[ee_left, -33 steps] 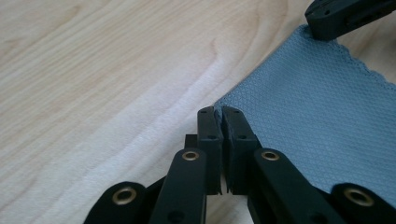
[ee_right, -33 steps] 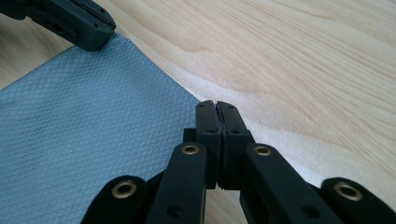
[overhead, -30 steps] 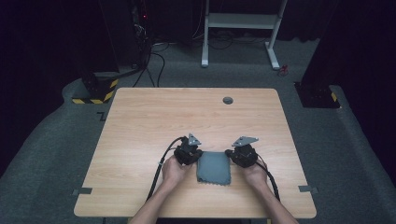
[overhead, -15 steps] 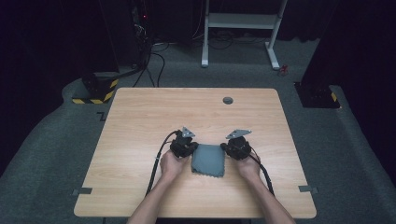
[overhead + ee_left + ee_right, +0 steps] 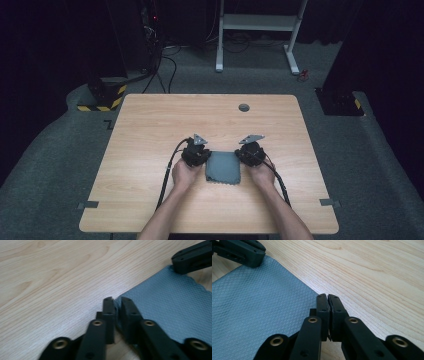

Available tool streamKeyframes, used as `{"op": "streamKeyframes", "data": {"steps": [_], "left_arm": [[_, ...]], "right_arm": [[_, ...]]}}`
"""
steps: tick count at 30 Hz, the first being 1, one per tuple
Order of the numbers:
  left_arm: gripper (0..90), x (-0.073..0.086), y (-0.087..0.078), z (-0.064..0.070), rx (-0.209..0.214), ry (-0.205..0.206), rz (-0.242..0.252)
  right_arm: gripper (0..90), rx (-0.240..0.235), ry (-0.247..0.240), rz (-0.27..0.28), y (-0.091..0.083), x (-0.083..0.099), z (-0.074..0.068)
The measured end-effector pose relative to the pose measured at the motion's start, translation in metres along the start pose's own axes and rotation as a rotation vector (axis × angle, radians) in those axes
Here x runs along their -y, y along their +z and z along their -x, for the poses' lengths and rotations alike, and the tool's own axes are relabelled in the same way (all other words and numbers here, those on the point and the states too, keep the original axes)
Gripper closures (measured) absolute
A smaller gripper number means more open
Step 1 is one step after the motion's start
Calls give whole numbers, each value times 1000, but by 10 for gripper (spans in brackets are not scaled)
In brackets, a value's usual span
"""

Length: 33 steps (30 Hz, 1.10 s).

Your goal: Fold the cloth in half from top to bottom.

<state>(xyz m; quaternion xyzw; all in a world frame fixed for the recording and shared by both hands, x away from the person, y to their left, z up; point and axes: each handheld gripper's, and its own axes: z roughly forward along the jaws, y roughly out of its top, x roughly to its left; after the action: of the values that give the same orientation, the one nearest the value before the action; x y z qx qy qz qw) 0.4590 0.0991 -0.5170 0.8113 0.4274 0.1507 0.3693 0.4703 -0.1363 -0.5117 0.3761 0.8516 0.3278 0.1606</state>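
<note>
Cloth [image 5: 223, 167] now farther forward — corners between fingers [image 5: 109, 311]

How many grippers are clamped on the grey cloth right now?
2. The left gripper pinches the grey cloth at its far left corner, and the right gripper pinches the far right corner. The cloth lies flat on the table between them.

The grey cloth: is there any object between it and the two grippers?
Nothing visible. The left gripper is closed on one corner of the grey cloth, and the right gripper is closed on another corner. The wooden table around it is bare.
</note>
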Motion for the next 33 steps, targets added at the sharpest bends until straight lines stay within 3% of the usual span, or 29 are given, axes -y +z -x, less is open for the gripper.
{"op": "streamKeyframes", "data": {"steps": [3, 5, 9, 11, 18, 28, 33], "left_arm": [[670, 3, -8, 1, 25, -23, 8], [629, 7, -14, 5, 43, -11, 4], [593, 17, -26, 13, 68, 8, 10], [579, 23, -31, 17, 65, 30, -5], [551, 37, -40, 26, 89, 46, -30], [538, 53, -51, 34, 99, 71, -19], [535, 60, -55, 39, 79, 95, -3]], "right_arm": [[805, 5, 19, 32, -7, 1, -1], [798, -4, 24, 75, -17, 2, -3], [800, -34, 0, 99, -26, 8, -13], [801, -62, -19, 95, -28, 14, -21], [784, -109, -34, 59, -29, 34, -39], [742, -102, -57, 57, -40, 50, -44], [714, -91, -55, 72, -44, 57, -45]]}}
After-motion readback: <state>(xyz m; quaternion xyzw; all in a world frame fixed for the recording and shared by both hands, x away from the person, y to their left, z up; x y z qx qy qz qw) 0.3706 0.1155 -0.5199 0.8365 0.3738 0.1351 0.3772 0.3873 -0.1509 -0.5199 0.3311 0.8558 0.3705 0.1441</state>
